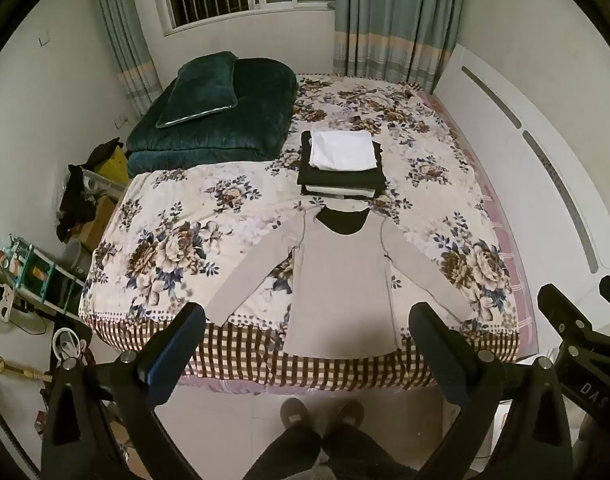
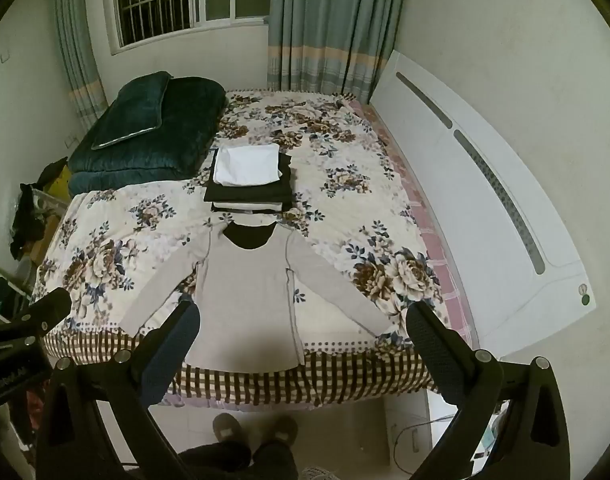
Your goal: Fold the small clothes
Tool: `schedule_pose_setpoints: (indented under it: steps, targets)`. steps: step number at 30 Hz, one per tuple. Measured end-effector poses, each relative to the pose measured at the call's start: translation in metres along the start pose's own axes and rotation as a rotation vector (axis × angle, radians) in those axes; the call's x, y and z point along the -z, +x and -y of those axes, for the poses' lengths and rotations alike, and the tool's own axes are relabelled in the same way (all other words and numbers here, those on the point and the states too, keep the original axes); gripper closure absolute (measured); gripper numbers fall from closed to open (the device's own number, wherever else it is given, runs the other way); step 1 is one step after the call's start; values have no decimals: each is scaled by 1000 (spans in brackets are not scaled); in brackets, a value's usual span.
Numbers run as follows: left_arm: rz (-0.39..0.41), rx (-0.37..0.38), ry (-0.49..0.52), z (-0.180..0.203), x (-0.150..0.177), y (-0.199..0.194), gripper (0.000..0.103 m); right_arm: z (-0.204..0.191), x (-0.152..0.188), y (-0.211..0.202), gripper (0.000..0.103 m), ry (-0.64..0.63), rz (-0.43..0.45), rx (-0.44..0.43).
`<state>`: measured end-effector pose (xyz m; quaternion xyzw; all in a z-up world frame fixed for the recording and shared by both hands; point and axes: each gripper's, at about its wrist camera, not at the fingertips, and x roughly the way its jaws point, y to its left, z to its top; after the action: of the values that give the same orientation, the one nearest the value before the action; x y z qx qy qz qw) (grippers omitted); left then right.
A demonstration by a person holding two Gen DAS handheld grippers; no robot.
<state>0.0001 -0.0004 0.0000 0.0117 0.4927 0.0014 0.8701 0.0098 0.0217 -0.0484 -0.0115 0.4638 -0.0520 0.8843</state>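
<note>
A beige long-sleeved top (image 1: 341, 280) with a black neckline lies flat on the floral bedspread (image 1: 177, 240), sleeves spread out, its hem hanging over the near bed edge. It also shows in the right wrist view (image 2: 245, 292). Behind it sits a stack of folded clothes (image 1: 342, 164), white on top of black, also in the right wrist view (image 2: 247, 178). My left gripper (image 1: 305, 344) is open and empty, held high above the near edge. My right gripper (image 2: 301, 344) is open and empty beside it.
A dark green folded quilt with a pillow (image 1: 213, 112) lies at the bed's far left. A white headboard (image 2: 485, 200) runs along the right. Cluttered shelves and boxes (image 1: 45, 264) stand left of the bed. The person's feet (image 1: 321, 416) stand on the floor below.
</note>
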Motion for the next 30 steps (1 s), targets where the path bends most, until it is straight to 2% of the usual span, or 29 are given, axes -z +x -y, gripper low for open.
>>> schedule_pose_setpoints:
  steps: [8, 18, 30]
  targets:
    - [12, 6, -8, -1, 1, -5, 0, -1, 0, 0, 0, -4, 7, 5]
    - [7, 1, -10, -4, -7, 8, 0, -4, -4, 1, 0, -8, 9, 7]
    - [22, -3, -19, -13, -14, -4, 0, -5, -4, 2, 0, -8, 8, 10]
